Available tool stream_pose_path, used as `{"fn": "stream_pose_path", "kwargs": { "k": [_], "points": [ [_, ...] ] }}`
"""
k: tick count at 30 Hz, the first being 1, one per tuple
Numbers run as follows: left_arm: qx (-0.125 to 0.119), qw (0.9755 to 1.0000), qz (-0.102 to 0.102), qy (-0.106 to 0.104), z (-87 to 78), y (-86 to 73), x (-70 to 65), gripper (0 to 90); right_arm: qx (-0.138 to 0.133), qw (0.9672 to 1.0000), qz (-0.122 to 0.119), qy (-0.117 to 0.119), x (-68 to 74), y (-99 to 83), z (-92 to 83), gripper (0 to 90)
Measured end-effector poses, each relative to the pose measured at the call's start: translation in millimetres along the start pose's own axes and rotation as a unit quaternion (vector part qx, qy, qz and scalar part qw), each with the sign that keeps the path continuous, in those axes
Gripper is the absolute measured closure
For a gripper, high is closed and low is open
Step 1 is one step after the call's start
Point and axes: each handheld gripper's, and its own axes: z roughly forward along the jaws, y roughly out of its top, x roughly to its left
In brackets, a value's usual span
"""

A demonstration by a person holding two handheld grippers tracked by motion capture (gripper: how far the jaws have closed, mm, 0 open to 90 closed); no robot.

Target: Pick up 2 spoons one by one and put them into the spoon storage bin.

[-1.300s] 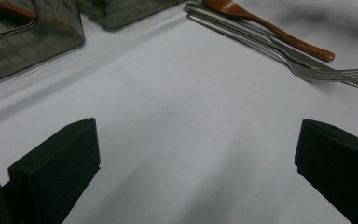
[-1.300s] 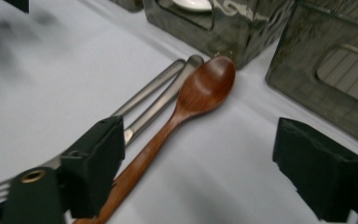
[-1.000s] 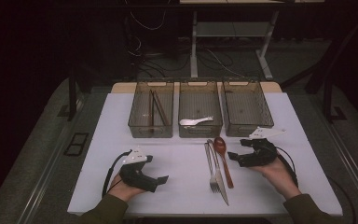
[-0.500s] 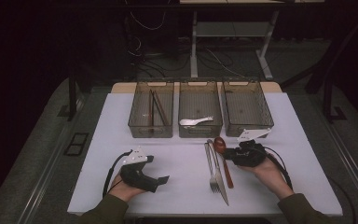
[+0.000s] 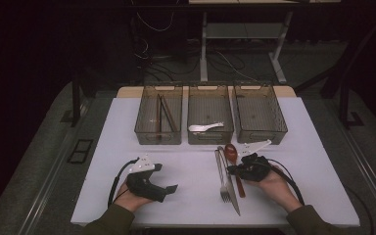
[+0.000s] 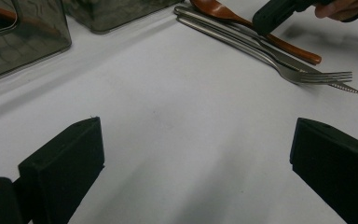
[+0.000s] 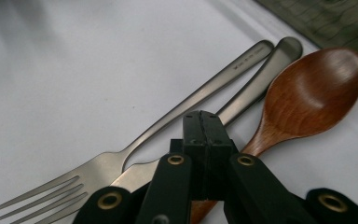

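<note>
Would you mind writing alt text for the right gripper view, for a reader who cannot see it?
The black tongs of the right gripper, pressed shut, sit over a brown wooden spoon, a steel fork and a steel table knife lying side by side on a white table. Whether anything is pinched cannot be told. A smoky clear plastic bin fills the top right corner.

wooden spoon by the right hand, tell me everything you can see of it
The wooden spoon is reddish-brown with a smooth oval bowl and a slim handle, and looks like polished wood. It lies flat on the white table, bowl up and pointing toward the bins, just right of the knife and fork. The right hand-held gripper, jaws shut together, sits over its handle; whether it touches the spoon is hard to tell.
</note>
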Motion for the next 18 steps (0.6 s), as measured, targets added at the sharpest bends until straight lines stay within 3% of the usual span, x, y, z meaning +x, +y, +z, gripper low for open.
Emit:
{"fn": "stream_pose_path", "kwargs": {
  "k": [8,18],
  "points": [
    [0.001,1.0,0.0,0.001,0.3,0.1,-0.4,2.3,0.02,0.9998,-0.008,-0.005,2.9,-3.5,1.5,89.6],
    [0.0,1.0,-0.002,0.0,-0.3,-0.1,0.2,2.4,0.037,0.9986,-0.017,-0.033,-1.2,-8.8,-5.0,89.6]
  ]
}}
